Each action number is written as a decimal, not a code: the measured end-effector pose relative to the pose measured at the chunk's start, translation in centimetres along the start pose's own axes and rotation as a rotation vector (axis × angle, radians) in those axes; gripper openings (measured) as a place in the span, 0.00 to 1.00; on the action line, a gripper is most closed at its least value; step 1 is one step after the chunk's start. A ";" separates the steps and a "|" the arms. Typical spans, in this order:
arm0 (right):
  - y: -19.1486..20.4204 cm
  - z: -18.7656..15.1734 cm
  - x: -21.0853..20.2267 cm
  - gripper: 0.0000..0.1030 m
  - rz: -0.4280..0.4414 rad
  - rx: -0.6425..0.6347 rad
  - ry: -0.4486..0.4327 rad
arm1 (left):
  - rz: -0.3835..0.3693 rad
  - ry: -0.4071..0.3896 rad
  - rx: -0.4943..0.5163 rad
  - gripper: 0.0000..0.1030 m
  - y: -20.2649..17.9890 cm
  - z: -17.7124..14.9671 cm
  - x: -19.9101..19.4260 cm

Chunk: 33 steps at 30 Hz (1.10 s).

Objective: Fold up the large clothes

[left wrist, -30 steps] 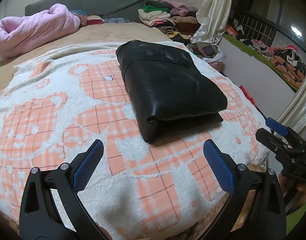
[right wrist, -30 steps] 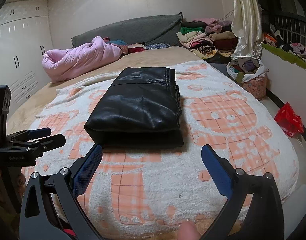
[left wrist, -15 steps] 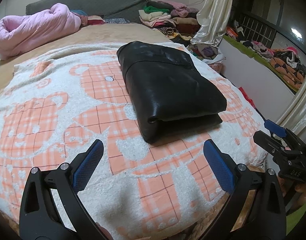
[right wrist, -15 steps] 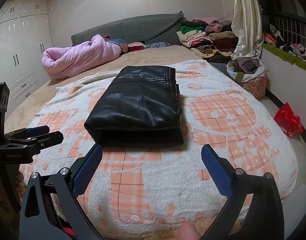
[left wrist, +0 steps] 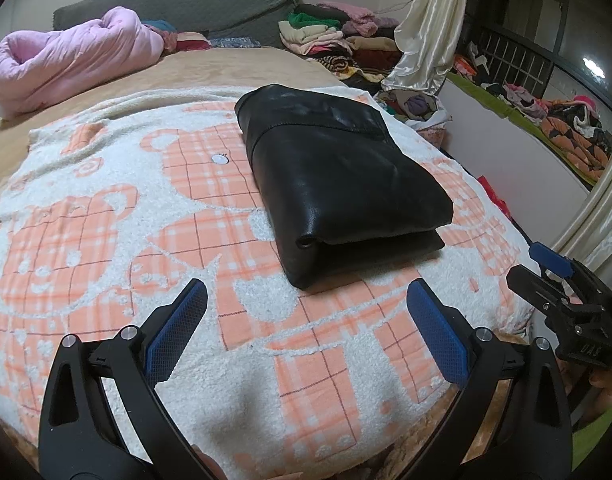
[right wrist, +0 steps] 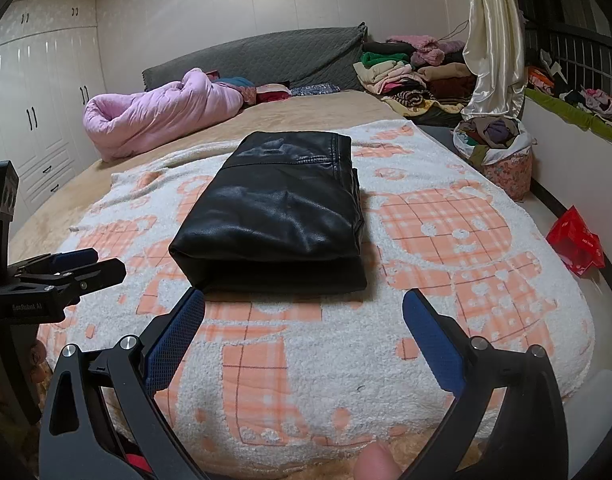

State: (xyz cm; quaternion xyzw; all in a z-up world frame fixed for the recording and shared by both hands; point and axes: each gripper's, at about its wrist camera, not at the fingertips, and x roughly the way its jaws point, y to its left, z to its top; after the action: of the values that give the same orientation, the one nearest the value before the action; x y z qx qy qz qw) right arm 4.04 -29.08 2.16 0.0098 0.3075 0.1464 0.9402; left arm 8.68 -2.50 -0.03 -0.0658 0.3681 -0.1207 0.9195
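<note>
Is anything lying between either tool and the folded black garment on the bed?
Nothing visible. Only bare blanket separates the open right tool from the black garment's near edge. The open left tool likewise faces the garment across bare blanket. The small white disc lies off to the side.

A folded black leather garment (left wrist: 337,184) lies on the bear-patterned blanket (left wrist: 106,240) beyond the wide-open left hand-held gripper (left wrist: 306,332).

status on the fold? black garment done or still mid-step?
Done: the black leather garment lies as a compact layered rectangle on the bear-print blanket, edges roughly squared. In hand: nothing. The left tongs and right tongs are both open, short of the garment and not touching it. Left: perhaps only moving it aside; the clothes pile by the headboard looks already folded, though that is hard to tell.
</note>
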 end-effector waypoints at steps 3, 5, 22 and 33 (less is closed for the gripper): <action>0.0 0.0 0.0 0.96 0.000 0.001 0.001 | 0.002 0.001 0.001 0.91 0.0 0.0 0.0; 0.0 0.0 0.0 0.96 0.000 0.000 0.000 | 0.000 0.002 0.000 0.91 0.1 0.0 0.0; 0.1 0.0 -0.1 0.96 0.001 -0.004 0.000 | 0.009 -0.001 -0.008 0.91 0.2 0.2 -0.2; 0.0 0.0 -0.3 0.96 -0.002 -0.003 0.000 | 0.016 -0.010 -0.006 0.91 0.1 0.1 -0.3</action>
State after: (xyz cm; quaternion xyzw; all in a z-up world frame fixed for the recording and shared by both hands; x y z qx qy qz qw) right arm 3.84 -29.18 2.32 0.0082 0.3075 0.1459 0.9403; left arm 8.55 -2.34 0.26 -0.0662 0.3646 -0.1121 0.9220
